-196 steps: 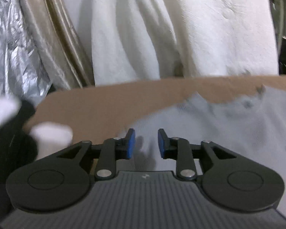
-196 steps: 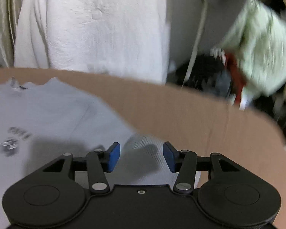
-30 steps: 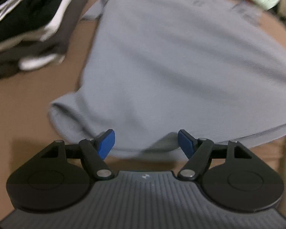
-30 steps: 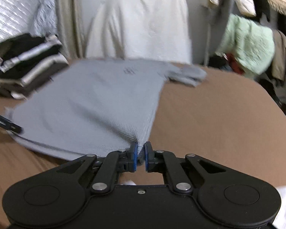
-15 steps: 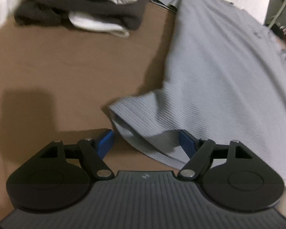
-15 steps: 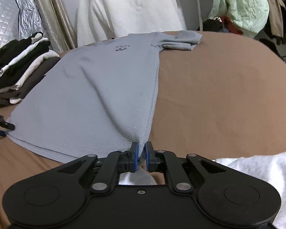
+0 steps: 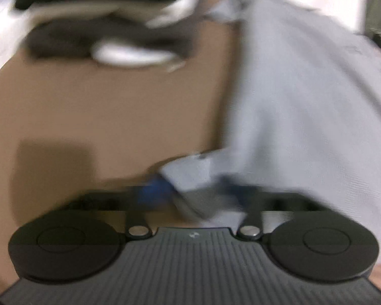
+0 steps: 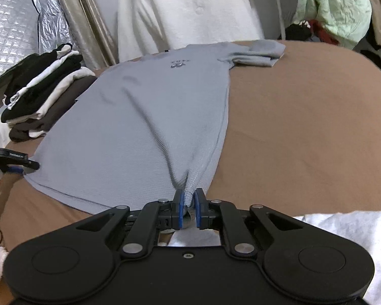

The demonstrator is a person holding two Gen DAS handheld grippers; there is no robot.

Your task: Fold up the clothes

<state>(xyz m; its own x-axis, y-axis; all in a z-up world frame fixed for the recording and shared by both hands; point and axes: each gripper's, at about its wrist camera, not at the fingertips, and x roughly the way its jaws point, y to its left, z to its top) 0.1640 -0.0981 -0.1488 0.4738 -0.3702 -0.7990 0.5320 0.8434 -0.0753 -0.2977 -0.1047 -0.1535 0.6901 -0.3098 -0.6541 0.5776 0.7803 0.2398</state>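
Note:
A grey T-shirt (image 8: 152, 114) lies flat on the brown table (image 8: 304, 127), collar at the far end. My right gripper (image 8: 188, 203) is shut on the near hem's right corner, and the cloth bunches up between its blue pads. My left gripper (image 7: 193, 193) is blurred. Its jaws are closing on the hem's left corner, with grey T-shirt (image 7: 304, 101) cloth between the pads. The right wrist view shows the left gripper (image 8: 25, 166) at the shirt's near left corner.
A stack of folded dark and white clothes (image 8: 43, 96) sits left of the shirt, also in the left wrist view as the stack (image 7: 109, 25). A white garment (image 8: 355, 228) lies at the near right. A white-draped chair (image 8: 185, 7) and a green jacket (image 8: 335, 7) stand behind the table.
The left gripper's pads have come in from wide open onto the shirt's hem corner. The right gripper has stayed shut on the other hem corner, which now puckers more.

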